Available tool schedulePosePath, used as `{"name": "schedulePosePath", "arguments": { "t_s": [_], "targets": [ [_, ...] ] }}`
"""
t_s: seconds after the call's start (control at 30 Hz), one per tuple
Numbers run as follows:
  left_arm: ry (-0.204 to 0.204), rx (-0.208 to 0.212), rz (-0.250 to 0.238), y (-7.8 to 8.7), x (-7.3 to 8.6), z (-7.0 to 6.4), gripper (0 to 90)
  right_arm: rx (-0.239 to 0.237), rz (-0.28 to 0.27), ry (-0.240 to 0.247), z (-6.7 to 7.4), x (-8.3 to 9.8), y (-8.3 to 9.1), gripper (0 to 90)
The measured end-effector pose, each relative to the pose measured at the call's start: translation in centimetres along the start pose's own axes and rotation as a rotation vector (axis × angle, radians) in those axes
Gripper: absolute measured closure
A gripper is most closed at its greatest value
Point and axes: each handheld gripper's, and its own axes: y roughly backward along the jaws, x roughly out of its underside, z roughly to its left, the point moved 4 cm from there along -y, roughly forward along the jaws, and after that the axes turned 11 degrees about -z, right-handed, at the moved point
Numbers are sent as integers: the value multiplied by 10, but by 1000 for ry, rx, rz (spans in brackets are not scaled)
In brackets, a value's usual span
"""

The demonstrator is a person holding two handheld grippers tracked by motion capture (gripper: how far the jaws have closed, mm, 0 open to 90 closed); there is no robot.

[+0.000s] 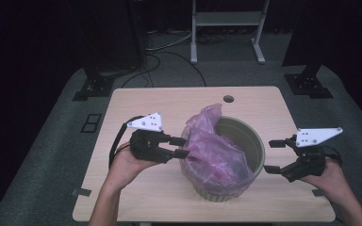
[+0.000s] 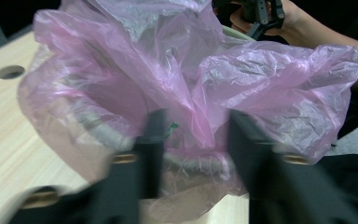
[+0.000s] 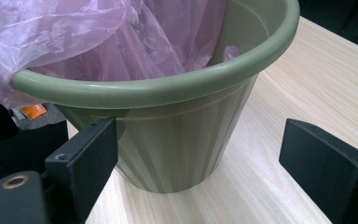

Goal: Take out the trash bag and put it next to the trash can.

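My left tool (image 1: 181,147) had its jaws round a fold of the pink bag (image 1: 212,150), unpinched; right tool (image 1: 272,156) gaped beside the pot (image 1: 257,141). Flimsy, slippery film, draped over the pot's rim: pinch gathered folds.

In the left gripper view the left gripper (image 2: 193,144) is smeared by blur, so whether its pads press the pink bag (image 2: 205,88) cannot be told. The bag covers most of the green bucket (image 1: 245,141), hiding its near rim and inside. In the right gripper view the picture's top edge cuts off the bucket's far rim.
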Motion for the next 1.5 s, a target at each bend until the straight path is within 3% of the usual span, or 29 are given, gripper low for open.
{"name": "schedulePosePath", "arguments": {
  "t_s": [0.07,0.1,0.23,0.4,0.53,0.77,0.93,1.07,1.37,1.5],
  "targets": [
    [-1,-4,-11,3,-1,0,870,1,-1,-1,0,0,1,103],
    [5,-5,-16,6,-2,-1,896,2,-2,-1,0,0,1,103],
    [2,-23,1,23,-1,-6,898,2,-2,-3,0,1,1,103],
    [53,-38,74,31,19,-3,899,0,1,-2,0,1,0,103],
    [81,-22,105,23,33,2,899,-1,-1,3,1,0,0,103],
    [45,7,127,2,35,-1,896,0,-2,4,1,0,1,103],
    [29,8,133,-5,35,-3,794,-2,-5,4,1,-1,1,103],
    [19,-15,137,-8,35,-3,688,-2,-4,3,1,-1,0,103],
    [33,-19,129,-15,36,1,522,-5,-3,5,1,-1,0,103],
    [36,-11,122,-18,36,3,490,-5,-4,5,1,-1,0,103]
  ]
}}
